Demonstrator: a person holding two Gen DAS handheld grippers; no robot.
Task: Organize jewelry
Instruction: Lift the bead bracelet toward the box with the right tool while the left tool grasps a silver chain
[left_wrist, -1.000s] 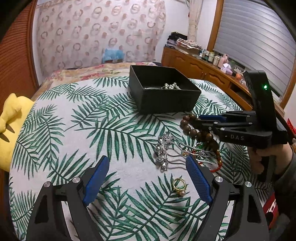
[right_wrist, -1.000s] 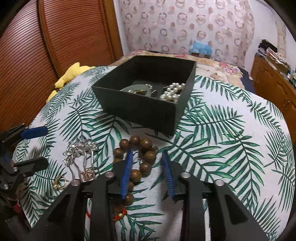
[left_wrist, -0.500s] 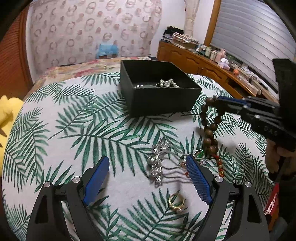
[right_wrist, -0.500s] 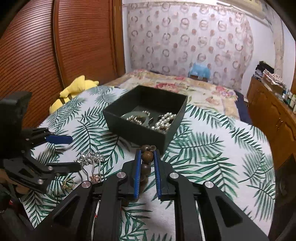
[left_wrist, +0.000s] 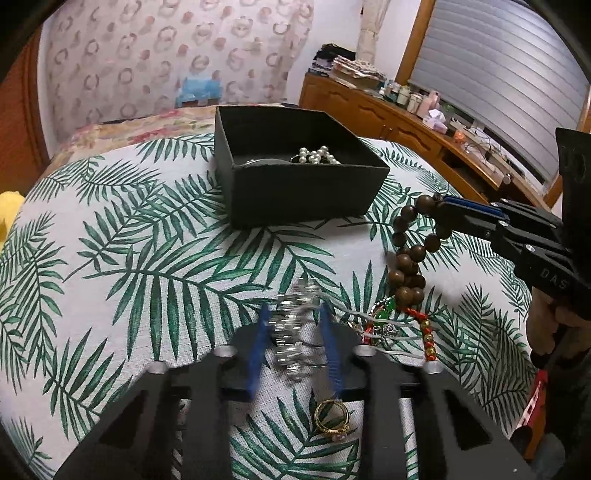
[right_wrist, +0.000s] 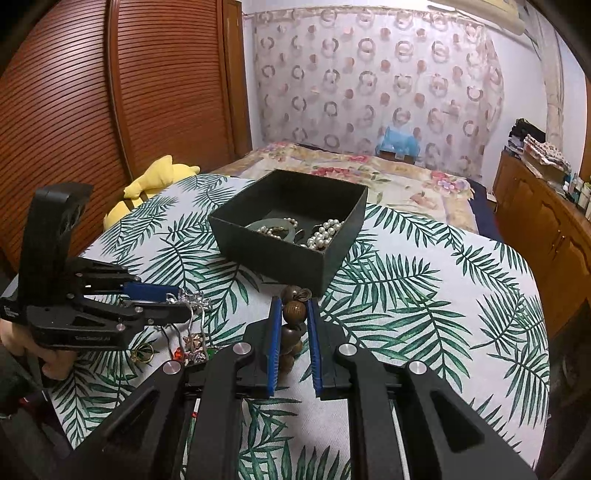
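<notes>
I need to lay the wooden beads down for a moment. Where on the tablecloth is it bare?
Bare cloth lies left of the black box, toward the yellow plush, and right of the box toward the wooden cabinets. It is crowded near the left gripper: silver hair comb, red bead string, gold ring, beads hanging over them.

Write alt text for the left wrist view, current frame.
The left gripper, jaws just closing, pinches a silver rhinestone piece on a palm-leaf tablecloth. At right, the right gripper lifts a wooden bead bracelet near a black box holding pearls.
</notes>
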